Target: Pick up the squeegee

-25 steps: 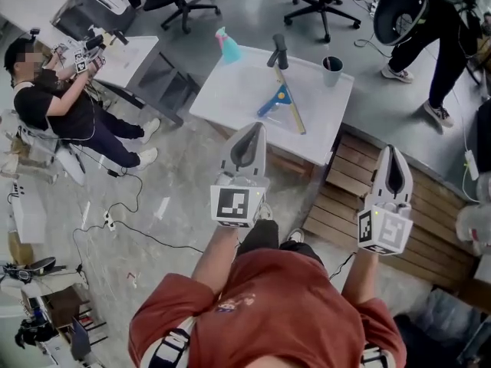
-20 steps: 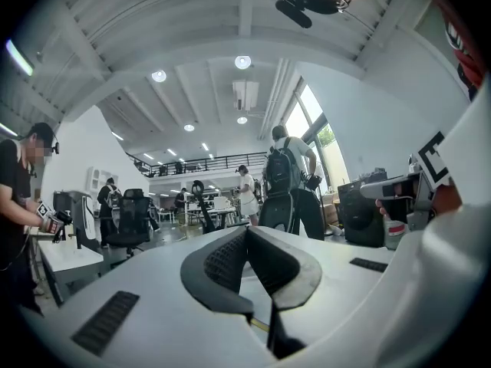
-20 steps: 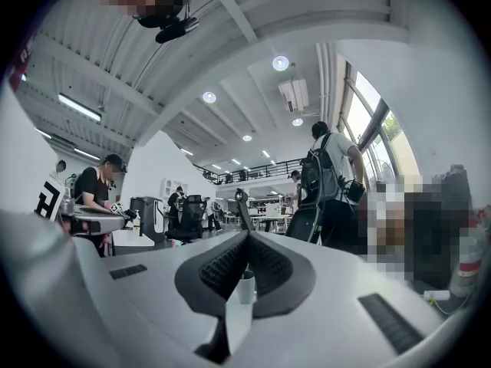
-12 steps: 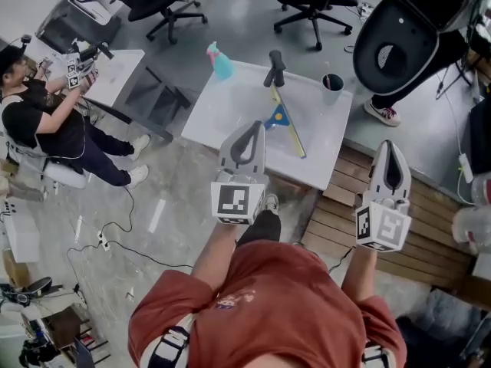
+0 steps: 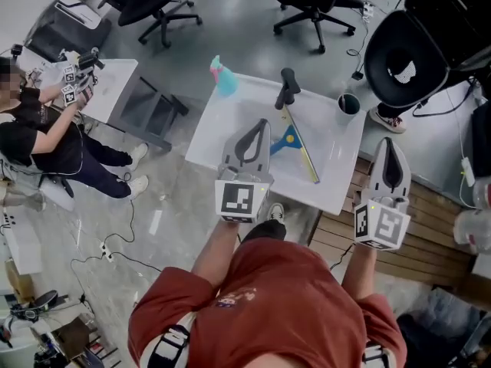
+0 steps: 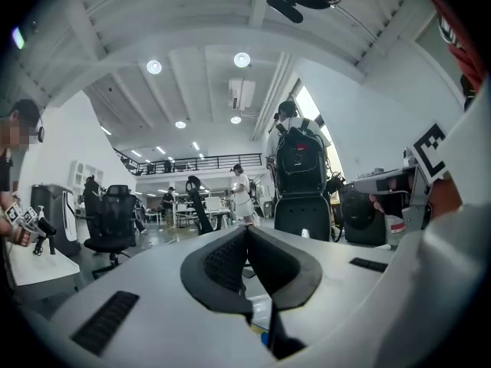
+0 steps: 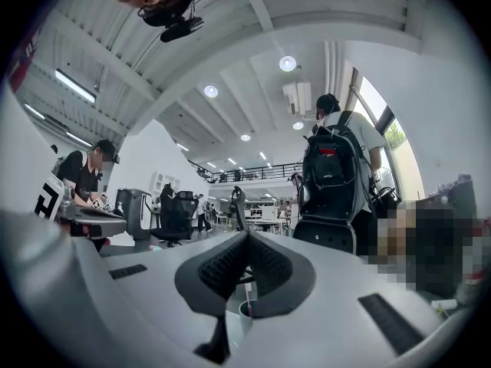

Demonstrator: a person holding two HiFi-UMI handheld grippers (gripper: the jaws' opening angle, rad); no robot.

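Observation:
The squeegee [image 5: 290, 136] lies on the white table [image 5: 222, 133], its black handle [image 5: 288, 87] pointing away, with a blue head and a yellow blade strip. My left gripper [image 5: 261, 123] hovers over the near part of the table, just left of the blue head, jaws shut and holding nothing. My right gripper [image 5: 387, 142] is off the table's right side above the wooden boards, also shut and holding nothing. In the left gripper view the jaws [image 6: 247, 228] meet at the tip. The right gripper view shows the same for the other pair [image 7: 247, 234].
A teal spray bottle [image 5: 224, 77] stands at the table's far left corner and a dark cup [image 5: 349, 103] at its far right. Office chairs [image 5: 403, 60] surround the far side. A seated person [image 5: 46, 136] works at another table on the left. Cables cross the floor.
Both grippers have advanced toward the white table, which now sits closer in the head view. The left gripper's tip now overlaps the tabletop beside the squeegee. Both stay shut.

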